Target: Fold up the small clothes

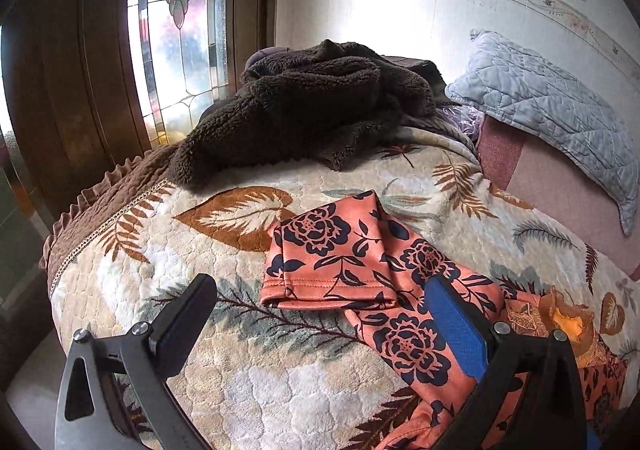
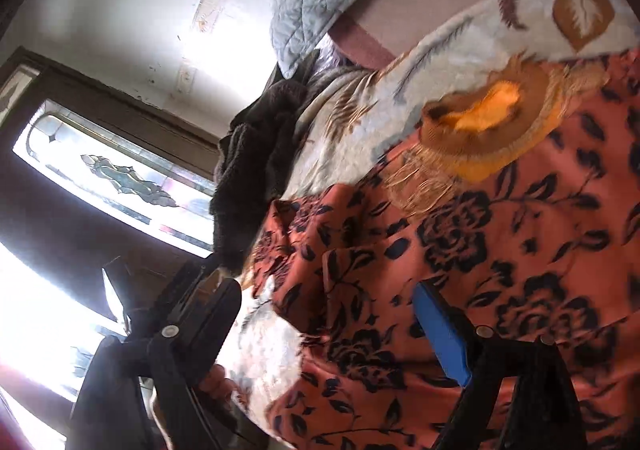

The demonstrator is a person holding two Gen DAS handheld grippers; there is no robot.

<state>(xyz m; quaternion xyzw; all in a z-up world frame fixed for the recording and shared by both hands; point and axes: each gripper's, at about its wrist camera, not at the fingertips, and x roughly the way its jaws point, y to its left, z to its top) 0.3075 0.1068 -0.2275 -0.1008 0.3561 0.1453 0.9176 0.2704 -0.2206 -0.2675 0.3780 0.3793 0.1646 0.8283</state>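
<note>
An orange garment with a dark blue flower print (image 1: pixel 404 334) lies on the leaf-patterned bedspread (image 1: pixel 168 262). One sleeve (image 1: pixel 328 250) is folded across it, cuff toward me. My left gripper (image 1: pixel 320 284) hovers open over the sleeve's cuff; its black finger (image 1: pixel 188 322) is over the bedspread and its blue pad (image 1: pixel 456 326) over the garment. Nothing is pinched. In the tilted, blurred right wrist view my right gripper (image 2: pixel 326 288) is open just above the same garment (image 2: pixel 500 250), near its brown and yellow fringed collar (image 2: pixel 488 117).
A dark brown fleece heap (image 1: pixel 320 105) lies at the far end of the bed, and a grey-blue quilted pillow (image 1: pixel 552 109) leans on the wall at right. A stained-glass window (image 1: pixel 180 29) and a brown frilled bed edge (image 1: pixel 100 209) are at left. A hand (image 2: pixel 216 382) shows low left.
</note>
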